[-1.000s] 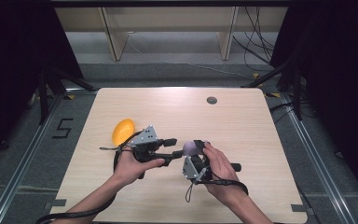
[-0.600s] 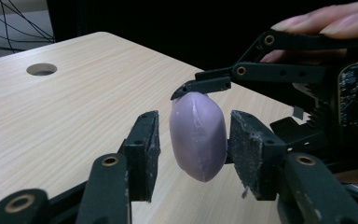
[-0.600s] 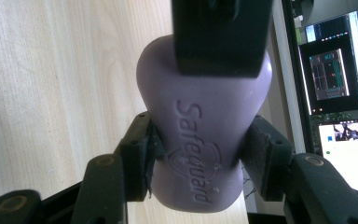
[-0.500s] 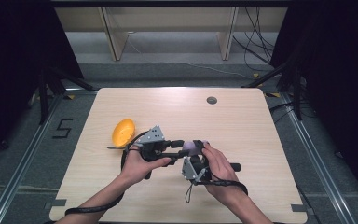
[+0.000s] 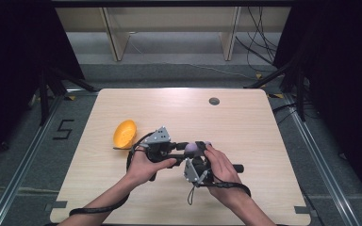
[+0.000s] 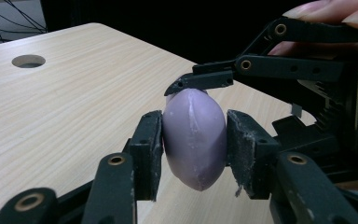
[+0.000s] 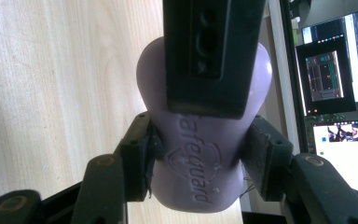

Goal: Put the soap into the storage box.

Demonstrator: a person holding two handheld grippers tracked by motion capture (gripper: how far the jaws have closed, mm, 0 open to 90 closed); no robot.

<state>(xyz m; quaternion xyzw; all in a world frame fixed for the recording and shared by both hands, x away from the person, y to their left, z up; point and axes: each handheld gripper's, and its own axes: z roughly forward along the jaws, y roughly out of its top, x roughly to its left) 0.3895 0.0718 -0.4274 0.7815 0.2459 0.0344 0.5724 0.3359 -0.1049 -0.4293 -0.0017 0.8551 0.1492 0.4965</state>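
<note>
In the high view, 2 hands are meeting just below the centre of the frame, over the wooden table (image 5: 273, 141). The left gripper (image 5: 181, 146) is lying level, reaching to the right; the right gripper (image 5: 202, 147) is pointing up the frame from the lower right. Between them a purple soap bar (image 5: 194, 148) is showing as a small lilac patch, lifted clear of the tabletop.

In the left gripper view, the soap bar (image 6: 195, 137) is sitting edge-on at the centre of the frame, and the left gripper (image 6: 194, 151) is pressing on its 2 broad faces, 1 pad on each side. Its jaws have just been closing, with the bar between them, and both pads are now touching the soap. A jaw of the right gripper (image 6: 200, 81) is resting against the top of the bar, coming in from the upper right (fingertips are showing above it in that corner).

In the right gripper view, the right gripper (image 7: 196, 154) is clamping the narrow waist of the soap bar (image 7: 198, 179), whose embossed lettering is facing the camera. A black jaw of the left gripper is crossing the upper half of the bar.

An orange bowl (image 5: 124, 133) is lying on its side to the left of the hands, well apart from the soap. A round hole (image 5: 214, 100) is sitting in the upper part of the tabletop.
</note>
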